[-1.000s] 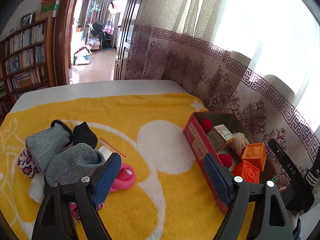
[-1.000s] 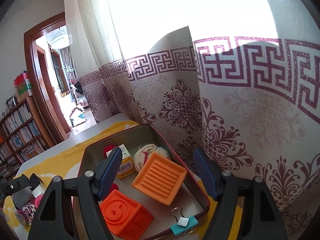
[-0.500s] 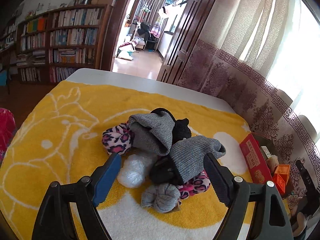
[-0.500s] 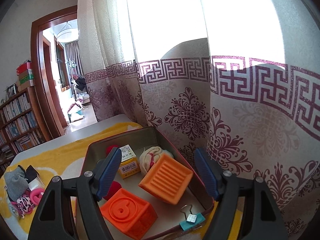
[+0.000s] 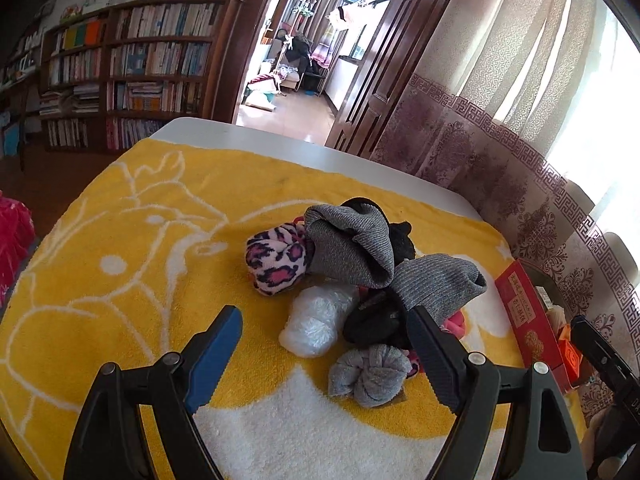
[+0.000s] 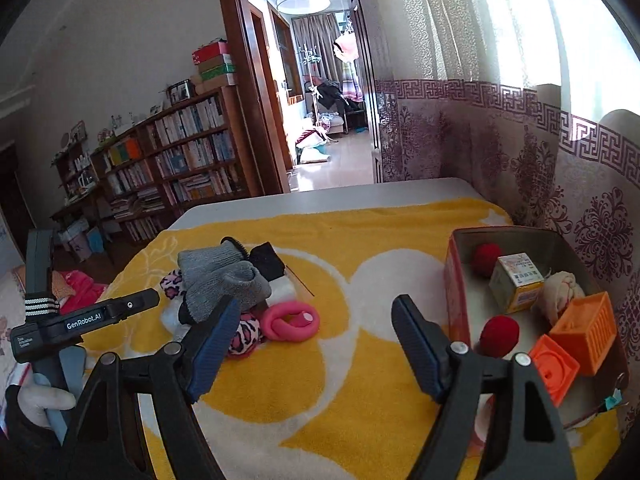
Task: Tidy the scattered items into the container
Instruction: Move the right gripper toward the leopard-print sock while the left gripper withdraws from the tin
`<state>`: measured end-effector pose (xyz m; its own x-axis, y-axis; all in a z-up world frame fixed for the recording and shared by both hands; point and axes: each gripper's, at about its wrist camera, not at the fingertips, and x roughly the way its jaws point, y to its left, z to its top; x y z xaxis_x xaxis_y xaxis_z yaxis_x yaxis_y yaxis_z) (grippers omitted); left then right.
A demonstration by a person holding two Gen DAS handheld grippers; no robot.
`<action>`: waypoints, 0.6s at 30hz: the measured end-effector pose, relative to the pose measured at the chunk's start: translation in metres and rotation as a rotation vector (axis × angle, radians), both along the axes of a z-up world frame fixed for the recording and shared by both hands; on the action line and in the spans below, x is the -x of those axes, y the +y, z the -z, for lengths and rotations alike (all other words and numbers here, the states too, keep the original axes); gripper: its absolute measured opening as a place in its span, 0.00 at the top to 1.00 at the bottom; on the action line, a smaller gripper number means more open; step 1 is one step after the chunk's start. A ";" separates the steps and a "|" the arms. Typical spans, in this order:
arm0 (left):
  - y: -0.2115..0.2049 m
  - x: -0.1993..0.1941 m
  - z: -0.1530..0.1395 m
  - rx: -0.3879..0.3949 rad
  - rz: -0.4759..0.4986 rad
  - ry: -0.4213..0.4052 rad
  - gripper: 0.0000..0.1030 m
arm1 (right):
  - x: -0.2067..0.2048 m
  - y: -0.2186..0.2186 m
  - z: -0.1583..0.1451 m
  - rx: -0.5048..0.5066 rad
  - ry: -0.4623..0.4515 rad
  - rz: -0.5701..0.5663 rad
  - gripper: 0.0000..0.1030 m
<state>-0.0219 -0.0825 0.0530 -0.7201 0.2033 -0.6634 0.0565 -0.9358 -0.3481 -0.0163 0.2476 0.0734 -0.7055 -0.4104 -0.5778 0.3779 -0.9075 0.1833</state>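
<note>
My right gripper point(image 6: 312, 344) hangs over the yellow towel point(image 6: 360, 384), jaws opening, nothing between them. The red tin point(image 6: 456, 280) at the towel's right edge holds two orange blocks point(image 6: 584, 328). Sock pile point(image 6: 224, 280) lies near the left edge.

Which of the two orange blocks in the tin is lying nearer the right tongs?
The orange block with the round raised ring on top. It sits at the tin's near end, while the ribbed orange block lies farther in, beside the cream cloth ball.

Bright daylight through sheer patterned cream curtain point(image 5: 532, 92), blown out at upper right. Yellow terry towel point(image 6: 360, 240) evenly lit, shadows soft. Strong fisheye bending, dark corner vignette. Focus sharp.
</note>
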 end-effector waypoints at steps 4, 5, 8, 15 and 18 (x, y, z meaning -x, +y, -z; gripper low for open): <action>-0.016 -0.006 0.001 -0.026 -0.047 -0.002 0.17 | 0.015 -0.031 0.022 -0.001 -0.098 -0.072 0.21; -0.019 -0.007 0.001 -0.035 -0.056 -0.002 0.17 | 0.020 -0.037 0.028 -0.005 -0.123 -0.084 0.21; -0.024 -0.009 0.001 -0.055 -0.070 -0.002 0.17 | 0.029 -0.052 0.040 -0.023 -0.178 -0.096 0.21; -0.017 -0.011 -0.001 -0.053 -0.048 0.005 0.17 | 0.052 -0.068 0.065 -0.013 -0.293 -0.098 0.22; -0.015 -0.011 0.000 -0.053 -0.041 0.000 0.17 | 0.061 -0.078 0.073 -0.021 -0.329 -0.104 0.24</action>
<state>-0.0110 -0.0980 0.0533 -0.7289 0.2085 -0.6521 0.0944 -0.9128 -0.3974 -0.0777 0.1700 -0.0001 -0.4353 -0.4555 -0.7765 0.3921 -0.8724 0.2919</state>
